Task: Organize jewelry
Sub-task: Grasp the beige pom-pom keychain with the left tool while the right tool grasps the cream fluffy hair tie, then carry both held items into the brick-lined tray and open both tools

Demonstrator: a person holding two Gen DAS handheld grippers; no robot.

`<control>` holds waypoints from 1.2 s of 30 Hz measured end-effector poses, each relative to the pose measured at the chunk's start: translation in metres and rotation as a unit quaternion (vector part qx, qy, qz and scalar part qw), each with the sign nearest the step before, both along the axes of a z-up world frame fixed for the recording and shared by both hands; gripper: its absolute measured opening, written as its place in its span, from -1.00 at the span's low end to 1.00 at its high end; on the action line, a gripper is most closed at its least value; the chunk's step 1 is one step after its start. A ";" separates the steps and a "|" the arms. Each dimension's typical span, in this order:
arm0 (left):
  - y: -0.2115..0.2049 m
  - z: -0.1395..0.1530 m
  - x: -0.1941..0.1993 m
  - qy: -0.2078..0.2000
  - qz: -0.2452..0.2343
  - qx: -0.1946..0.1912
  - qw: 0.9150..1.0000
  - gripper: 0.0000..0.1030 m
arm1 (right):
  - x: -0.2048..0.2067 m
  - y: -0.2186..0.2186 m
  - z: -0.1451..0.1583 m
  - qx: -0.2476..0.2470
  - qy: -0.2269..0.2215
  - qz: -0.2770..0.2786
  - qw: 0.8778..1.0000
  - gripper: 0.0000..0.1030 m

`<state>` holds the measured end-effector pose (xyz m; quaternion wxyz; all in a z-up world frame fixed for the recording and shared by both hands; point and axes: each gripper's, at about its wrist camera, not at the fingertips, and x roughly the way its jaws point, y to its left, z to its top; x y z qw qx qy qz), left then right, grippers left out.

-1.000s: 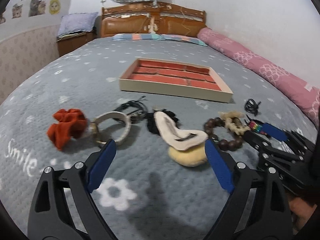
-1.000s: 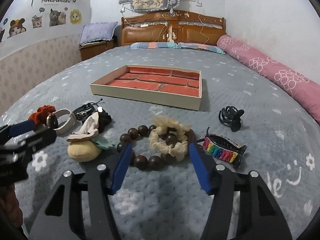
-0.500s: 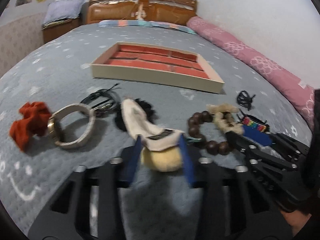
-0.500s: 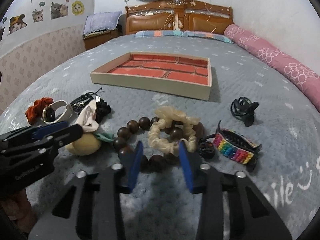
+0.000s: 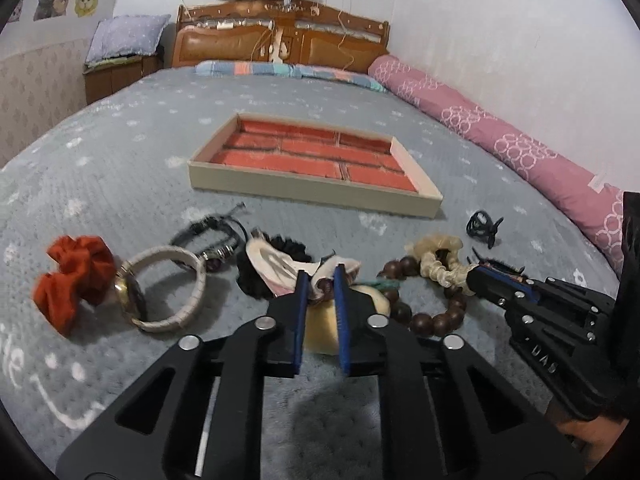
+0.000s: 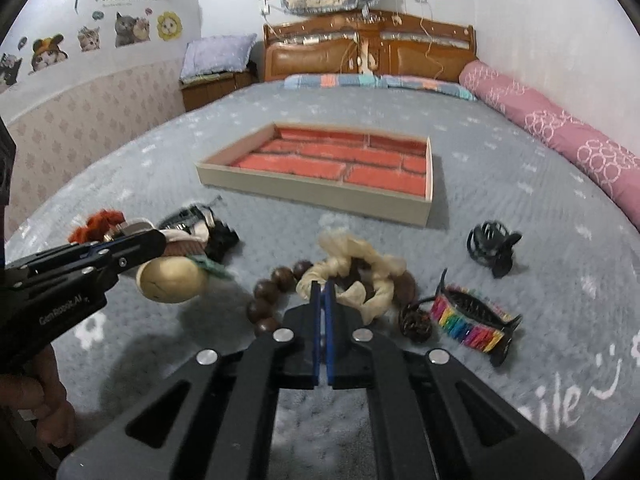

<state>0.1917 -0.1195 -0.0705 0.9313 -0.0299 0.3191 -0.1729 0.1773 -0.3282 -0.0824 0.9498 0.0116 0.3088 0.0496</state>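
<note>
The left gripper (image 5: 320,280) is pinched onto the cream fabric flap of a pale yellow round plush hair accessory (image 5: 352,320), its blue pads nearly together with the cloth between them; the right gripper (image 6: 323,292) has its jaws closed to a sliver on the near edge of a cream satin scrunchie (image 6: 356,268), which lies looped over a dark brown wooden bead bracelet (image 6: 266,304). Just right of that sit a rainbow-striped black hair claw (image 6: 472,320) and, further out, a small black claw clip (image 6: 492,246). Left of the plush lie a white-strapped wristwatch (image 5: 168,288), an orange-red fabric scrunchie (image 5: 72,276) and black cords (image 5: 212,232); beyond, on the grey quilted bedspread (image 5: 120,168), rests the beige tray with red-lined compartments (image 5: 316,192).
</note>
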 end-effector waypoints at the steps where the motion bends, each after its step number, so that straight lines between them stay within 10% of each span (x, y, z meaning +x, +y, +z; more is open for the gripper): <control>1: 0.002 0.005 -0.002 -0.005 0.000 -0.001 1.000 -0.89 | -0.002 0.000 0.007 0.000 -0.007 0.001 1.000 -0.98; 36: 0.042 0.141 -0.082 -0.117 0.039 0.002 0.992 -0.91 | -0.096 -0.001 0.145 0.008 -0.151 0.001 0.989 -0.99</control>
